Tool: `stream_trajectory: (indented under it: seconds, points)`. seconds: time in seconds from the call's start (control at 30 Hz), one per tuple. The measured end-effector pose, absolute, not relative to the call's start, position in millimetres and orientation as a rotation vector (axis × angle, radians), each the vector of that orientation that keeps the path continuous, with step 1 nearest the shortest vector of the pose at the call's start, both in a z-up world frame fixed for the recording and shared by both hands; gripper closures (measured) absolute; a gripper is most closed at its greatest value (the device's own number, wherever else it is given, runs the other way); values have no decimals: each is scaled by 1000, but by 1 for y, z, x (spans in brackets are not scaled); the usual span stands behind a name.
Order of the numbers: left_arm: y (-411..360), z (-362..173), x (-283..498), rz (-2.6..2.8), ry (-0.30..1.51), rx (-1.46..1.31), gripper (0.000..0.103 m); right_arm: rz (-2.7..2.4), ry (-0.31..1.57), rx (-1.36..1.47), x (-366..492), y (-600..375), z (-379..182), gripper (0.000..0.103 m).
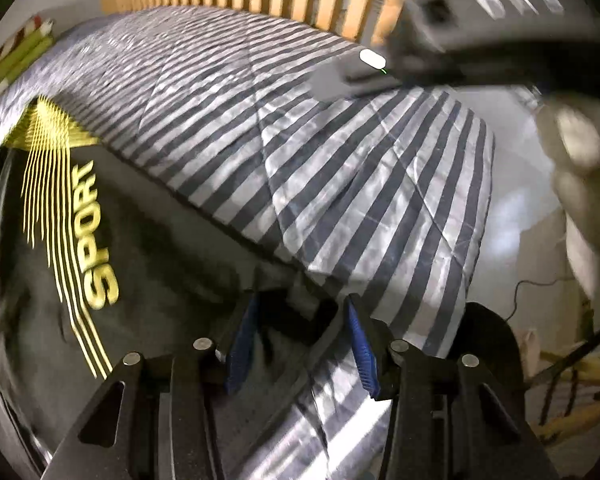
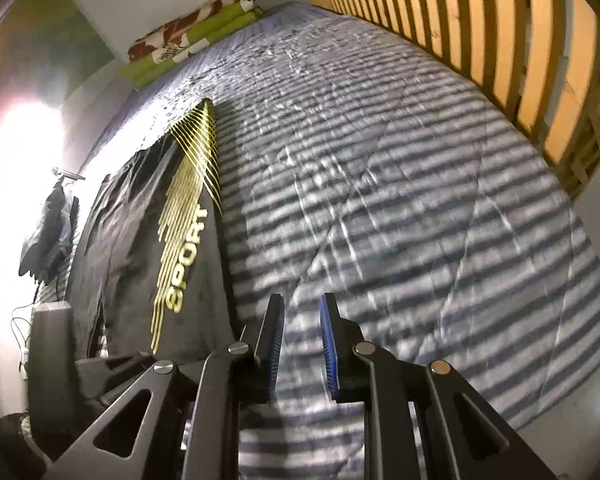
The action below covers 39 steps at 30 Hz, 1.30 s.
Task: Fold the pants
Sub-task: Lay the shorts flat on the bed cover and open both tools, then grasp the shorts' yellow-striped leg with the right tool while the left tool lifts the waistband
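Two hand-held grippers hang over a bed covered by a grey-and-white striped quilt [image 2: 400, 208]. The black pants [image 2: 140, 248] lie flat on the quilt near one long edge of the bed, with a fan of thin yellow lines and the yellow word "SPORT" [image 2: 188, 256] printed along one leg.

In the left wrist view, the left hand-held gripper [image 1: 302, 344] points steeply down at the place where the edge of the pants [image 1: 148, 264] meets the quilt [image 1: 340, 168]. Its blue pads [image 1: 362, 344] stand a modest gap apart, and dark cloth and striped quilt show in the gap between them; the pads do not press on anything, so the jaws are open and empty. The picture is smeared by motion. At the upper right of that view a blurred grey and black device [image 1: 440, 32] hangs above the quilt.

In the right wrist view, the right hand-held gripper [image 2: 302, 344] is just beside the printed leg, over bare quilt. Its jaws are narrowly parted, with only striped fabric visible between them, and it holds nothing.

A wooden slatted frame [image 2: 500, 40] stands along the far side of the bed. A folded green, red and white cloth [image 2: 192, 36] lies at the far end.
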<state>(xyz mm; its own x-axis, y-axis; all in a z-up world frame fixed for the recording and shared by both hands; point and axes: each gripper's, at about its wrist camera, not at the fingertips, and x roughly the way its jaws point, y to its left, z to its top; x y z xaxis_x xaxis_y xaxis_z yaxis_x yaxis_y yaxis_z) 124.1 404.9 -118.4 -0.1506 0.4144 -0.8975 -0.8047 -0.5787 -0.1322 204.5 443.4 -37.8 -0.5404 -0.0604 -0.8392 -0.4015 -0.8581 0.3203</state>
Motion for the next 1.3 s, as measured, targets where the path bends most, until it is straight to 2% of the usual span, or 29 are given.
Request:
stream_trajectory:
  seconds: [0.03,0.07,0.27,0.57,0.83,1.07,1.13,1.17,1.3]
  points:
    - [405,-118,119,1837,482,-1266,94,2498,731,-1383,198,446,-36,86]
    - [404,-119,113,1834,461,-1287,100,2506,730,-1381,194,447,-34,86]
    - [363,-92,91,1827,186,-1329,100,2586,709,-1383,147,450,-21,86]
    - [282,-40,84,1931,0,-1241,100,2667,762,-1449,14,452,-32,81]
    - [240,-29,93,1979,-55,-1245,100,2606,834,-1534,-100,449,-73,81]
    - [213,-35,86,1993,-119,-1259,100,2541,789,-1606,-142,442,-94,81]
    - [203,-37,85,1997,-156,-1262,100,2513,744,-1621,-146,438,-95,87]
    - [195,-37,86,2002,-175,-1260,100,2501,716,-1620,-147,436,-94,99]
    - [158,-35,94,2045,-230,-1248,100,2517,633,-1570,-147,424,-72,101]
